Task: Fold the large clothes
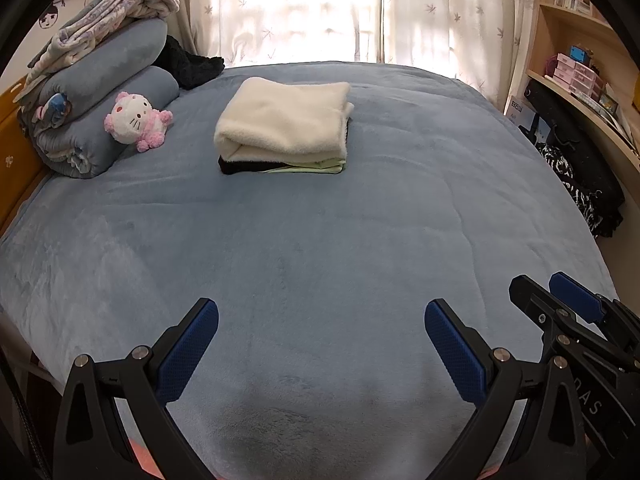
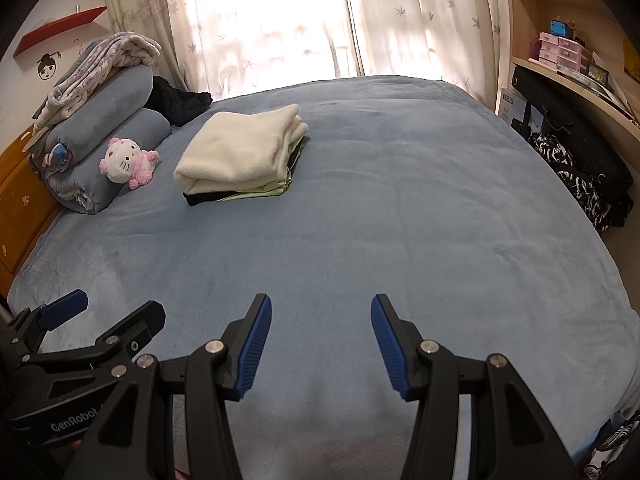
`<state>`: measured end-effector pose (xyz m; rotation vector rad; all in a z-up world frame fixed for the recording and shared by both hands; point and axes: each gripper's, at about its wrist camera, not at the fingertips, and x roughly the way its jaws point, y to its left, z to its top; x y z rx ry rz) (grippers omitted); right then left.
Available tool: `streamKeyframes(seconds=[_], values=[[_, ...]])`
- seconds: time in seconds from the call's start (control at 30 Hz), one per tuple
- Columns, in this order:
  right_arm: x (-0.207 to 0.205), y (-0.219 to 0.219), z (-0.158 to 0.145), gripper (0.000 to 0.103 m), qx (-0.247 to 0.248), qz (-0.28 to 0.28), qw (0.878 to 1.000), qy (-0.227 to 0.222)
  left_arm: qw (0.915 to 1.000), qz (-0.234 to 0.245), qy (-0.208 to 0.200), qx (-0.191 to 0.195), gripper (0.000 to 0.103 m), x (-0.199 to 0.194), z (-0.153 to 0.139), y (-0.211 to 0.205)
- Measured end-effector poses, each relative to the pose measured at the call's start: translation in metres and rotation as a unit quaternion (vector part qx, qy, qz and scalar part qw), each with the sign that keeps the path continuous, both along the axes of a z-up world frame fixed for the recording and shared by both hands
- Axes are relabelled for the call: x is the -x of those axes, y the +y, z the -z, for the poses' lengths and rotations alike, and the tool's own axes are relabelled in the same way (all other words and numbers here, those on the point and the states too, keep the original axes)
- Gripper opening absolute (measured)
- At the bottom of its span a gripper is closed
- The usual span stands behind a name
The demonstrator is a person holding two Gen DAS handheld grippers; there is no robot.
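A folded stack of clothes (image 1: 280,120) (image 2: 240,148) lies on the far half of the blue fleece bed cover (image 1: 320,240) (image 2: 400,220). A cream fleece piece is on top, with black and pale green layers under it. My left gripper (image 1: 321,306) (image 2: 118,304) hovers over the near part of the bed, open wide and holding nothing. Just to its right, my right gripper (image 2: 321,300) (image 1: 540,284) is also open and holds nothing. Both grippers are well short of the stack and point down toward the bare cover.
Rolled blue blankets (image 1: 108,92) with a patterned quilt on top sit at the far left, beside a pink and white plush toy (image 1: 134,120) and a black garment (image 1: 192,64). A wooden headboard (image 1: 16,152) runs along the left. Shelves (image 1: 580,80) and a black patterned cloth (image 1: 580,192) stand on the right.
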<state>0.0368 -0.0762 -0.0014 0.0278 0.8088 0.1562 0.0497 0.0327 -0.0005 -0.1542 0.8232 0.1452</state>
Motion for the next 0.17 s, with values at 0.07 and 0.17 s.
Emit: streamKeyframes(seconds=[0.07,0.17], values=[[-0.0004,0.0010,0.0005,0.052,0.000,0.000,1.000,0.001,1.0000,-0.001,0.002,0.002,0.102,-0.0002,0.0010,0.0011],[-0.0012,0.0034,0.0017,0.052,0.001,0.000,1.000,0.001,1.0000,-0.002,0.002,0.001,0.102,0.0003,0.0012,0.0010]])
